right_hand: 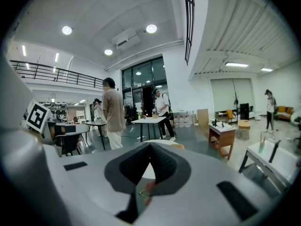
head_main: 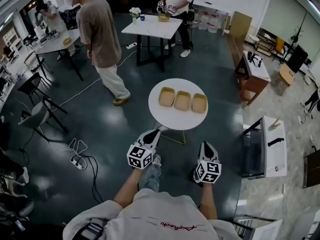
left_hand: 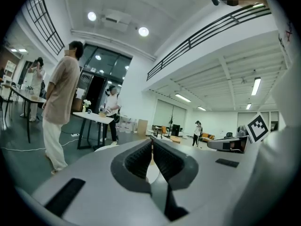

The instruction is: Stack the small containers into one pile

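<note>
Three shallow tan containers lie in a row on a small round white table (head_main: pixel 180 120): the left container (head_main: pixel 166 96), the middle container (head_main: pixel 182 100) and the right container (head_main: pixel 199 103), each apart from the others. My left gripper (head_main: pixel 156 132) is shut and empty, with its tip at the table's near left edge. My right gripper (head_main: pixel 206 145) is shut and empty, just short of the near right edge. In the left gripper view the left gripper (left_hand: pixel 151 141) has its jaws together. The right gripper (right_hand: pixel 150 146) likewise has touching pads, with a container's corner (right_hand: pixel 178 146) just beyond.
A person in a beige shirt (head_main: pixel 100 39) walks past the round table's far left. A white rectangular table (head_main: pixel 150 29) with another person behind it stands further off. Cables and a power strip (head_main: pixel 77 160) lie on the floor at left. A wooden desk (head_main: pixel 255 76) and a white cabinet (head_main: pixel 274 144) are at right.
</note>
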Tool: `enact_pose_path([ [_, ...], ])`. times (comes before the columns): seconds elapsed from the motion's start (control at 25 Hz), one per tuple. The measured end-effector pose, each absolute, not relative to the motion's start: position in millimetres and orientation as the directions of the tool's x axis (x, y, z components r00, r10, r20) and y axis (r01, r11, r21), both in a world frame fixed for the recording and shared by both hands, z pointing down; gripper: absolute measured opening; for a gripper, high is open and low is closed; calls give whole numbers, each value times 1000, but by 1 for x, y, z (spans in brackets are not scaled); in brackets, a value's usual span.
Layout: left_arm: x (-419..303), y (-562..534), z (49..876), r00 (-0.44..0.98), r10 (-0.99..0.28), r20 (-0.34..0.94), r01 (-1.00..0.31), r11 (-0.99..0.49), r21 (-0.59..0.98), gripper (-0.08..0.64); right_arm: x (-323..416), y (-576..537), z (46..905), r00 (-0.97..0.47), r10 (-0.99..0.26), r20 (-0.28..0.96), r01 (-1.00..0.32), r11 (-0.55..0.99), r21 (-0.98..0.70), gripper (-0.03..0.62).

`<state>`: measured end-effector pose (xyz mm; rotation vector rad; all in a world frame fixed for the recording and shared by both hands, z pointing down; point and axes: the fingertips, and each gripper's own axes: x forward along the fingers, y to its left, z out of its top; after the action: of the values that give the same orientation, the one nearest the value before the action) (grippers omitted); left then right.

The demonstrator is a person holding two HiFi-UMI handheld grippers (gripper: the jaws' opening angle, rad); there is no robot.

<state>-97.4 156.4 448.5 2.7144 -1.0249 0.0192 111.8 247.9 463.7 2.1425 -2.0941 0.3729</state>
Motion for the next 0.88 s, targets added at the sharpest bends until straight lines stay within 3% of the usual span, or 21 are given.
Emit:
enact_pose_path([
  [0.88, -58, -115, 414, 803, -593, 60, -592, -782, 196, 18, 149, -19, 436, 75, -967, 243, -994, -93, -60, 20],
])
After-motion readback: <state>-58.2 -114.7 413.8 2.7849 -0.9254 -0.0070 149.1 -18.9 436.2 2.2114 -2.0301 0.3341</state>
